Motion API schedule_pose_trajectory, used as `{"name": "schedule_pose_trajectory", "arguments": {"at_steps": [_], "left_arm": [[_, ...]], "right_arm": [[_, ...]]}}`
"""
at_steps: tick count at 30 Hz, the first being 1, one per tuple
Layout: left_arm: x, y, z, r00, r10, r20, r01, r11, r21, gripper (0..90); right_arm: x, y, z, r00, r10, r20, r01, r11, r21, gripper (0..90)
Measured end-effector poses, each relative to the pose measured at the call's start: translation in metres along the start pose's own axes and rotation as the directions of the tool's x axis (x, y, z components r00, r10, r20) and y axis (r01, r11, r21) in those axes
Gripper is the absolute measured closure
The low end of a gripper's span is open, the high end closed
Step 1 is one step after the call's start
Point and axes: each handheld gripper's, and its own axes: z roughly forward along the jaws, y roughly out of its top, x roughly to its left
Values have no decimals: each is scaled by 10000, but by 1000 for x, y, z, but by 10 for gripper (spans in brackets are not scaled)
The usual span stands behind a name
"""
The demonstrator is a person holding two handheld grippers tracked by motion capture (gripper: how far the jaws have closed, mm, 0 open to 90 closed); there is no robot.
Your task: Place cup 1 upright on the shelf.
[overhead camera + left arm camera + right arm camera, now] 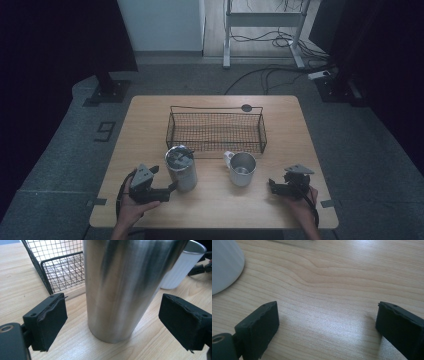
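Observation:
A tall steel tumbler [181, 169] with a lid stands upright on the wooden table [215, 205], just in front of the wire basket [216, 131]. My left gripper [167, 192] is open right beside it; in the left gripper view the tumbler [122, 287] stands between the two jaws, apart from both pads [51, 320]. A white metal mug [241, 168] stands to the tumbler's right, seen as the mug [181, 265] behind it. My right gripper [272, 186] is open, low over bare wood right of the mug [224, 265].
The black wire basket [60, 267] holds nothing and sits at the table's middle back. A small dark disc [246, 107] lies at the far edge. Beyond the table are grey floor, stand bases and cables.

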Motion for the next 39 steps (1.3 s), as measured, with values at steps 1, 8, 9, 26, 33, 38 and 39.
{"name": "schedule_pose_trajectory", "arguments": {"at_steps": [1, 8, 9, 26, 33, 38, 39], "left_arm": [[0, 1, 0, 10000, -63, 27, 63, 10000, -52, 83], [-2, 10, 3, 9997, -31, 261, 33, 9999, -104, 71], [-3, 12, 4, 9996, -18, 296, 22, 9999, -147, 71], [-4, 27, 12, 9987, 66, 502, -57, 9998, -195, 55], [-7, 30, 19, 9982, 122, 595, -116, 9999, -119, 40], [-8, 31, 24, 9983, 158, 558, -156, 9999, -47, 36], [-8, 32, 26, 9986, 157, 503, -155, 9999, -39, 36]], "right_arm": [[0, 0, 0, 10000, 3, 4, -3, 10000, 0, 47], [0, 0, 0, 10000, 34, 33, -34, 10000, -2, 49], [0, 0, 0, 10000, 49, 50, -49, 10000, -3, 49], [-1, 0, 0, 9998, 139, 138, -139, 9999, -17, 54], [-1, 0, 0, 9998, 150, 149, -149, 9999, -19, 55], [-1, 0, 0, 9997, 164, 171, -164, 9999, -24, 54], [-1, 0, 0, 9997, 174, 182, -173, 9998, -26, 54]]}}
